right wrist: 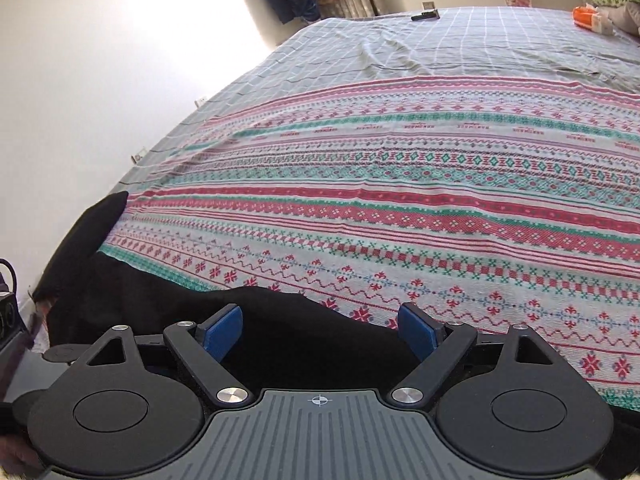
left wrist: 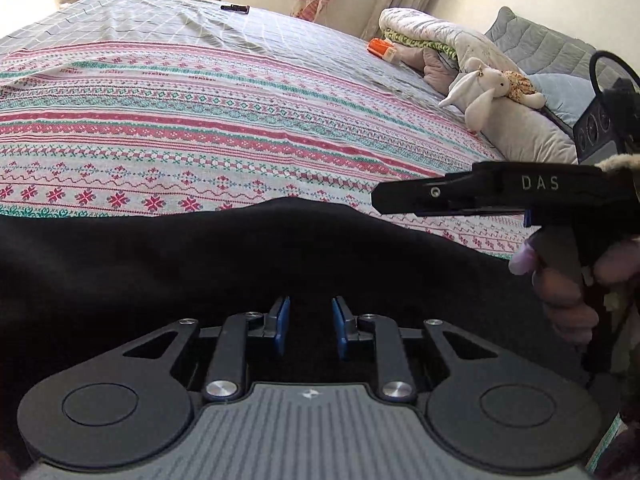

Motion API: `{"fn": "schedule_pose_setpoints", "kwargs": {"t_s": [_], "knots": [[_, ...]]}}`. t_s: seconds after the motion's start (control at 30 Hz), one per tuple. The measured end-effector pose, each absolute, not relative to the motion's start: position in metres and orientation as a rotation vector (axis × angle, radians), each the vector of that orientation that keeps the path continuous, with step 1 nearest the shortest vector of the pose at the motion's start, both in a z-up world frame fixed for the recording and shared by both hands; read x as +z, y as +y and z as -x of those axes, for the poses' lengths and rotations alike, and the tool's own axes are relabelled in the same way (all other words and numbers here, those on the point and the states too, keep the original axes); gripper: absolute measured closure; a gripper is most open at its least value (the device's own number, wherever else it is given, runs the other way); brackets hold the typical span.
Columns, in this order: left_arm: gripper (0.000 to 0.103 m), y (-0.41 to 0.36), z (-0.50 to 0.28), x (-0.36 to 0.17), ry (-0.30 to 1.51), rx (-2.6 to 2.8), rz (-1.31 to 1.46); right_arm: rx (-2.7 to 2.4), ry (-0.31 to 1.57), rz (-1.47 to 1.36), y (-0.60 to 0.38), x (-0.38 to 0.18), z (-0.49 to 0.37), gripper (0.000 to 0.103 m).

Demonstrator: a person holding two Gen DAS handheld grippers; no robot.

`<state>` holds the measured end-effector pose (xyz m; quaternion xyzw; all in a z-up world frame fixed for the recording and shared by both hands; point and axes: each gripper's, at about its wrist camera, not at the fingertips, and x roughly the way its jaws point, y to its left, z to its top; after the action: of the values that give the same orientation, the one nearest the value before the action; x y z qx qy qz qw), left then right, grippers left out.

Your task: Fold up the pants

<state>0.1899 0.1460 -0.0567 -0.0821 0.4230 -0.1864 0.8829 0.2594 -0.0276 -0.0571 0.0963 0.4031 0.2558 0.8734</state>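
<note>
Black pants [left wrist: 240, 256] lie on the patterned blanket [left wrist: 200, 132] at the near edge of the bed. My left gripper [left wrist: 310, 326] hovers over the black cloth with its blue pads a small gap apart, holding nothing. My right gripper [right wrist: 320, 332] is wide open above the pants [right wrist: 288, 340], with the cloth between and below the pads. In the left wrist view the right gripper [left wrist: 460, 194] shows from the side at the right, over the edge of the pants. One pant end [right wrist: 92, 232] reaches left toward the wall.
A white plush rabbit [left wrist: 484, 88], pillows and folded bedding [left wrist: 432, 32] lie at the head of the bed. An orange box [left wrist: 382, 48] and a black remote [left wrist: 235, 9] rest on the checked sheet [right wrist: 460, 40]. A white wall [right wrist: 100, 80] borders the bed.
</note>
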Motion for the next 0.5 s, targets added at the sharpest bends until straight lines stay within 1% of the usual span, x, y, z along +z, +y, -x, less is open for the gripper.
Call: {"fn": "schedule_pose_setpoints", "kwargs": {"t_s": [0.1,0.13,0.17,0.2,0.23,0.3,0.37,0.5], "knots": [[0.071,0.151,-0.188,-0.058,0.880,-0.397,0.183,0.590,0.852,-0.201,-0.018,-0.065,-0.271,0.017],[0.070,0.156,-0.188,-0.059,0.878,-0.391,0.201,0.615,0.859,-0.208,-0.016,-0.068,-0.272,0.019],[0.070,0.159,-0.186,-0.059,0.875,-0.386,0.216,0.657,0.872,-0.223,-0.012,-0.071,-0.273,0.030],[0.068,0.162,-0.185,-0.059,0.875,-0.379,0.230,0.695,0.884,-0.236,-0.010,-0.073,-0.272,0.037],[0.067,0.166,-0.186,-0.059,0.877,-0.373,0.247,0.726,0.892,-0.242,-0.007,-0.074,-0.270,0.047],[0.067,0.170,-0.188,-0.057,0.868,-0.357,0.268,0.754,0.877,-0.202,-0.004,-0.070,-0.260,0.053],[0.067,0.174,-0.183,-0.049,0.821,-0.333,0.250,0.788,0.863,-0.164,-0.002,-0.064,-0.250,0.063],[0.067,0.185,-0.178,-0.035,0.704,-0.317,0.288,0.845,0.872,-0.110,0.004,-0.057,-0.234,0.063]]}}
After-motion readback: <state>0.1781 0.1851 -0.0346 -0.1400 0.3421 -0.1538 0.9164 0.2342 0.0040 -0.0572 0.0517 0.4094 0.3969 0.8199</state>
